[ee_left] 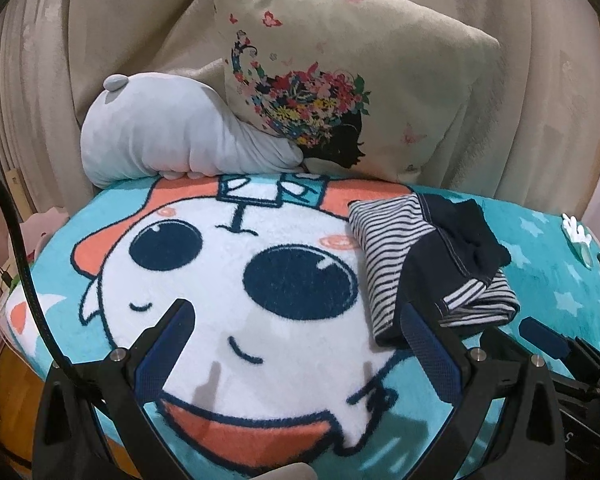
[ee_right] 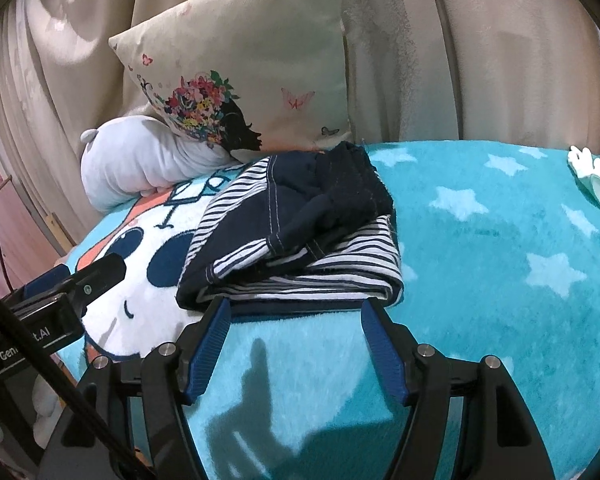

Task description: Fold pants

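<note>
The pants [ee_right: 296,236] lie bunched on a fleecy blanket [ee_right: 500,280], in front of a cushion [ee_right: 260,80] and a grey plush [ee_right: 128,160]. They are small, navy with striped panels, and already doubled over into a loose, lumpy bundle: a navy layer with white stitching sits rumpled on top of flatter striped layers.

By the look of it the cloth is thin, soft knit: light, limp, with no stiffness to hold a shape. It will likely sag wherever it is unsupported, and the top layer could slide off the lower ones if only one is pinched. The pile of the blanket may drag at it too.

The right tool [ee_right: 296,322] has its jaws apart, empty, the tips just short of the bundle's near edge. The left tool [ee_left: 296,320] is also spread and empty, over the blanket's cartoon face, with the pants just beside its right finger.

The best hold seems to be the near folded edge, each tool taking one corner and catching all layers together.
</note>
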Motion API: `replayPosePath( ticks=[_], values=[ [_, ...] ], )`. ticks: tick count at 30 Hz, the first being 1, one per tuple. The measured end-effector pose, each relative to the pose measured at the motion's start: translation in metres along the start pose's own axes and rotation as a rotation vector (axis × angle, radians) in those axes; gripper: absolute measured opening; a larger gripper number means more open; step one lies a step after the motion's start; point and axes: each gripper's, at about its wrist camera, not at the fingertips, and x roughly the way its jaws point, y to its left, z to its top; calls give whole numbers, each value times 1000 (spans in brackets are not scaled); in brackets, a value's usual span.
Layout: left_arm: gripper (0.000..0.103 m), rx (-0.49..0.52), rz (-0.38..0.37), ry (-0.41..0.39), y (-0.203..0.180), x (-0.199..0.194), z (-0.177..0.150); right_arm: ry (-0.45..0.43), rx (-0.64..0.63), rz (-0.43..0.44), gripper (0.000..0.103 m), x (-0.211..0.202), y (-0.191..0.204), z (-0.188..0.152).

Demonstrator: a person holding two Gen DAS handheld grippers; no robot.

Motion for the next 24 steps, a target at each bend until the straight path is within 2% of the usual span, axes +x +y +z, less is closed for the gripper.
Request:
replayPosePath(
  ticks=[9,24],
  values=[
    [102,-4,-13,29,1,8,-3,34,24,-22,72,7,-7,-4],
    [102,-6,-28,69,0,19,-8,43,28,-29,72,7,-9,-4]
  ],
)
